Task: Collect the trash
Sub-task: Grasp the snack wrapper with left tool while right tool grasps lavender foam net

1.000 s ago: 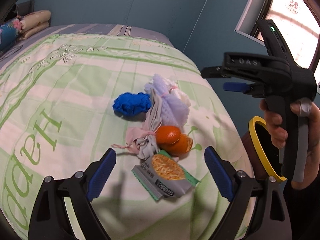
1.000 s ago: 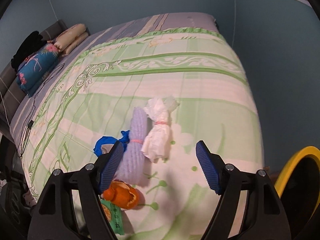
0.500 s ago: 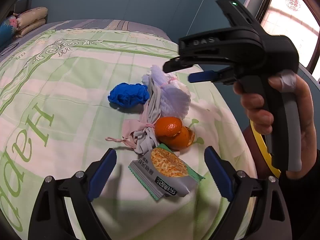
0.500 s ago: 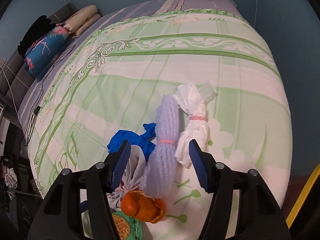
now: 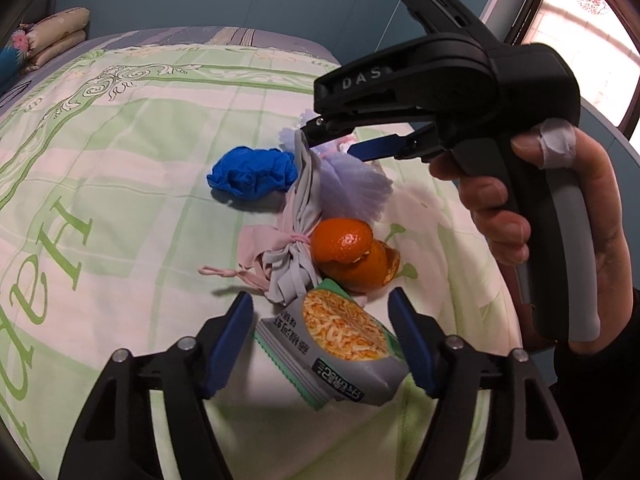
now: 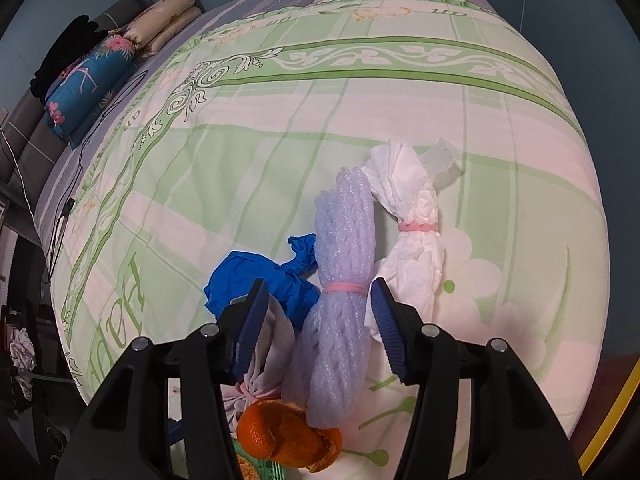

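A pile of trash lies on the green bed cover near the bed's front corner. A grey and green noodle snack packet (image 5: 340, 340) sits between the open fingers of my left gripper (image 5: 324, 340). Behind it lie orange peel (image 5: 352, 252), a tied grey and pink cloth bundle (image 5: 296, 236), a crumpled blue glove (image 5: 252, 174) and a lilac foam net (image 5: 352, 184). My right gripper (image 6: 316, 320) is open and straddles the lilac foam net (image 6: 340, 292) from above. A tied white tissue bundle (image 6: 412, 240) lies just right of it. The blue glove (image 6: 260, 280) and orange peel (image 6: 288, 440) show there too.
Folded pillows and a blue floral bolster (image 6: 88, 84) lie at the bed's far end. A yellow-rimmed bin (image 6: 612, 416) shows off the bed's right edge. The bed cover (image 6: 280, 140) drops off close behind the trash. A window (image 5: 580, 28) is at upper right.
Both grippers moved closer to the pile. The right gripper lowered over the lilac foam net and narrowed. The left gripper narrowed around the noodle packet.
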`<state>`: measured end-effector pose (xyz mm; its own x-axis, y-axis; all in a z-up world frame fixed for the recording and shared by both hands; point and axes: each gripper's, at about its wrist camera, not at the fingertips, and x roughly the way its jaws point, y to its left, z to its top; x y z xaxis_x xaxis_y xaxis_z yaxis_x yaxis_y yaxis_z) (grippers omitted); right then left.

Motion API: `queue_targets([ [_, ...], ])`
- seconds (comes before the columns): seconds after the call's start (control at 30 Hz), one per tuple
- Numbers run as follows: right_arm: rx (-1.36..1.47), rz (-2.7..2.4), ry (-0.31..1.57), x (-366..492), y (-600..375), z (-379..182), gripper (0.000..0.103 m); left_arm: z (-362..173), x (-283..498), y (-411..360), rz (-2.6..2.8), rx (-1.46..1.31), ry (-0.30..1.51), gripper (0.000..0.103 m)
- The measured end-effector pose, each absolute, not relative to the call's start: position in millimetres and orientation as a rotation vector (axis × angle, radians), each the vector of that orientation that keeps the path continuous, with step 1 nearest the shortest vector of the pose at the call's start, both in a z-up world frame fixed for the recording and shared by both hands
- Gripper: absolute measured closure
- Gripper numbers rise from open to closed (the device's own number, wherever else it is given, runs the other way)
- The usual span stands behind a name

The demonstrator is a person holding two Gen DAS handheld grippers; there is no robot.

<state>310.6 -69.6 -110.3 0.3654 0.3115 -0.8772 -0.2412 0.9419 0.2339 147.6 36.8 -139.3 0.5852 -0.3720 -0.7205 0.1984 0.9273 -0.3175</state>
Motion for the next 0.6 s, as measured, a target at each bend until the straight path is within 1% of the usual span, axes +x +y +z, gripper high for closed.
queue_targets([
  [0.03, 0.069, 0.354, 1.145, 311.3, -69.8, -111.7, 0.053, -140.7, 147.9, 36.6, -0.337, -0.212, 0.894, 0.044],
  [0.1, 0.067, 0.347, 1.150, 312.2, -70.7, -114.8, 0.054, -143.6, 148.5, 36.1, -0.337, -0.213, 0.905, 0.046],
  [0.23, 0.052, 0.343, 1.154, 310.6, -70.3, -119.4, 0.059, -144.3, 147.4, 36.9, -0.325, -0.212, 0.907, 0.054],
  [0.3, 0.041, 0.338, 1.155, 310.1, -70.0, -121.1, 0.063, -144.3, 146.3, 37.3, -0.324, -0.214, 0.906, 0.058],
  [0.33, 0.035, 0.337, 1.156, 309.9, -69.1, -121.9, 0.066, -144.4, 146.3, 37.5, -0.322, -0.210, 0.905, 0.062],
  [0.37, 0.030, 0.335, 1.154, 309.5, -68.7, -122.3, 0.069, -144.0, 146.0, 37.8, -0.320, -0.208, 0.904, 0.064],
  [0.47, 0.000, 0.333, 1.147, 307.6, -65.3, -122.1, 0.075, -143.1, 144.7, 37.6, -0.325, -0.207, 0.903, 0.069],
  [0.5, -0.006, 0.331, 1.146, 307.0, -64.6, -122.2, 0.076, -143.4, 145.2, 37.6, -0.321, -0.202, 0.903, 0.070],
  [0.57, -0.012, 0.328, 1.148, 306.5, -64.4, -122.8, 0.077, -144.8, 145.4, 37.2, -0.315, -0.195, 0.907, 0.076],
  [0.6, -0.013, 0.327, 1.150, 306.0, -64.0, -123.2, 0.077, -145.3, 146.3, 37.9, -0.315, -0.197, 0.910, 0.077],
])
